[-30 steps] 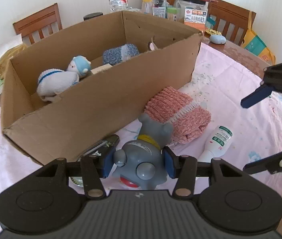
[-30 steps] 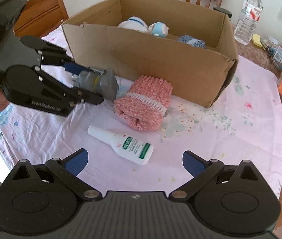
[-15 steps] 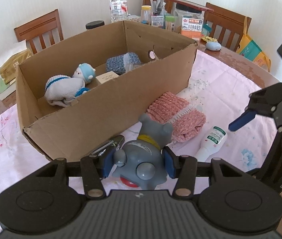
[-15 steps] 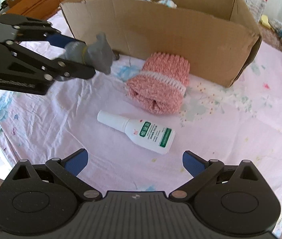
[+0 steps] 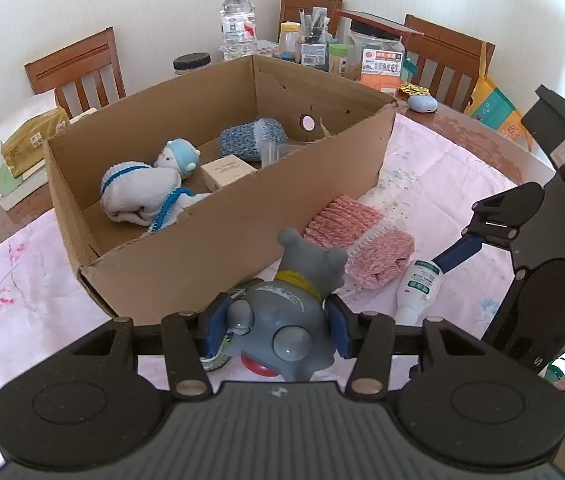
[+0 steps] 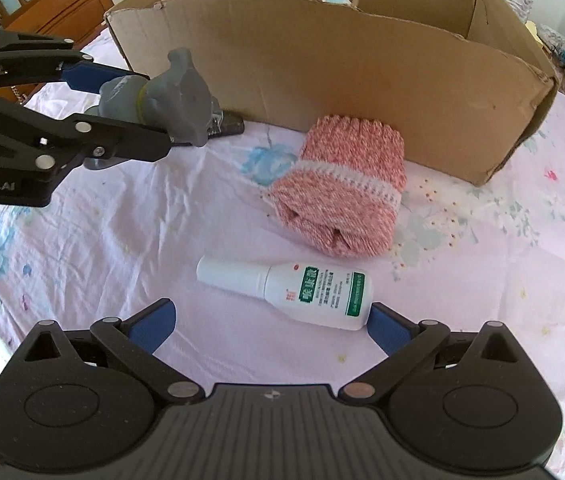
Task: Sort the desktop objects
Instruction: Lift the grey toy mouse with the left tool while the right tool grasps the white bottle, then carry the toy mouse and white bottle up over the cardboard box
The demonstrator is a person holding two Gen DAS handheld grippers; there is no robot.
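My left gripper [image 5: 278, 330] is shut on a grey toy animal [image 5: 294, 308] with a yellow collar, held above the cloth in front of the cardboard box [image 5: 218, 240]. From the right wrist view the same toy [image 6: 174, 98] hangs at the left between the left gripper's fingers [image 6: 86, 76]. My right gripper [image 6: 270, 322] stands open low over a white bottle with a green label [image 6: 294, 290] lying on the cloth; its right pad is at the bottle's base. A pink knitted roll [image 6: 342, 208] lies against the box front.
Inside the box lie a white-and-blue doll [image 5: 146, 188], a small beige carton [image 5: 226, 172] and a blue knitted roll [image 5: 252, 138]. A dark flat object [image 6: 228, 122] lies by the box. Bottles, jars and chairs crowd the far table edge [image 5: 462, 128].
My left gripper has lifted the grey toy and more of the box interior shows. My right gripper has come down and forward over the white bottle, which now lies between its fingers.
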